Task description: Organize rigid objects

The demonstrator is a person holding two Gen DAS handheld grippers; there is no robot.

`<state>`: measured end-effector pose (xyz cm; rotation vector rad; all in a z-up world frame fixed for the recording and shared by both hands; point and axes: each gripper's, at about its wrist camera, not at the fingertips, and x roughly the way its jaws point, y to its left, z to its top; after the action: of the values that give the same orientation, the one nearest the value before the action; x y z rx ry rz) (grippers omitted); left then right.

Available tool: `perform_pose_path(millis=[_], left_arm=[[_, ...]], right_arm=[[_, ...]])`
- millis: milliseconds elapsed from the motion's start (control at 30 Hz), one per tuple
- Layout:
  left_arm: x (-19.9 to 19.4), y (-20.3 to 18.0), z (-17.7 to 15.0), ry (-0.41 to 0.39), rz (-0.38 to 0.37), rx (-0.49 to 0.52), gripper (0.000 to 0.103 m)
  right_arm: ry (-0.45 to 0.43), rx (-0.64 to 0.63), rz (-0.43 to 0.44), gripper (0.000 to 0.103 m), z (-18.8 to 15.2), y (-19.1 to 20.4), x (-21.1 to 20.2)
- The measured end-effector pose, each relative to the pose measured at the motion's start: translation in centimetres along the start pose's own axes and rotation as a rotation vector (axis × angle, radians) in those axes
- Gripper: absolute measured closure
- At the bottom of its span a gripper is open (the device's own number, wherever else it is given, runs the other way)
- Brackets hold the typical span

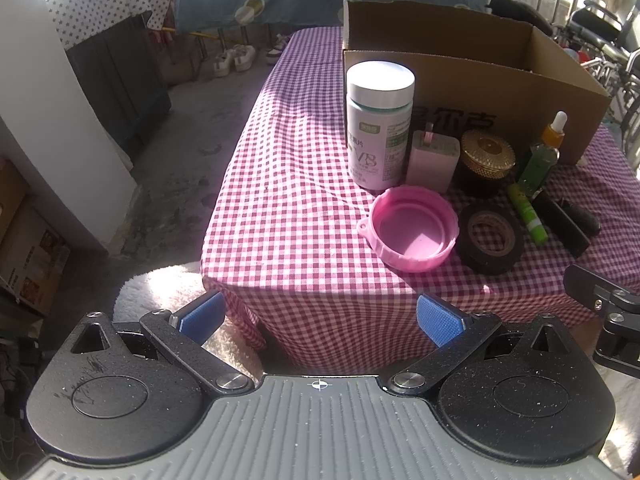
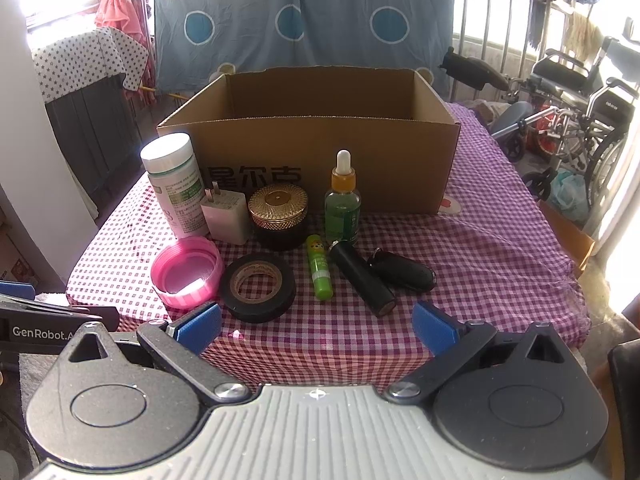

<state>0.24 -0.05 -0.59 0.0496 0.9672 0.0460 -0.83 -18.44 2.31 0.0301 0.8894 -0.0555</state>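
An open cardboard box (image 2: pixel 320 148) stands at the back of the checked table (image 2: pixel 480 264). In front of it are a white pill bottle (image 2: pixel 174 186), a white plug adapter (image 2: pixel 226 216), a gold-lidded jar (image 2: pixel 279 214), a green dropper bottle (image 2: pixel 343 200), a pink lid (image 2: pixel 187 272), a black tape roll (image 2: pixel 258 286), a green stick (image 2: pixel 319 268), a black cylinder (image 2: pixel 362 278) and a black key fob (image 2: pixel 402 270). My right gripper (image 2: pixel 318 326) is open and empty at the table's front edge. My left gripper (image 1: pixel 320 318) is open and empty, off the front left corner; the pink lid (image 1: pixel 410 228) and pill bottle (image 1: pixel 378 124) are ahead.
A dark cabinet with a star cloth (image 2: pixel 84 92) stands left of the table. A wheelchair (image 2: pixel 576 108) and railing are to the right. A blue sheet (image 2: pixel 304 20) hangs behind. A white fluffy rug (image 1: pixel 160 292) lies on the floor by the table corner.
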Motion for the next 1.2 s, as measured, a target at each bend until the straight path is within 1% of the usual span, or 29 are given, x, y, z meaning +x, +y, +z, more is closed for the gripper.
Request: perform_pose_path(millis=[1200], left_arm=[[0.55,0.47,0.28,0.021,0.011,0.000,0.001]], right_arm=[[0.008,0.009,0.010,0.000,0.57,0.73,0.42]])
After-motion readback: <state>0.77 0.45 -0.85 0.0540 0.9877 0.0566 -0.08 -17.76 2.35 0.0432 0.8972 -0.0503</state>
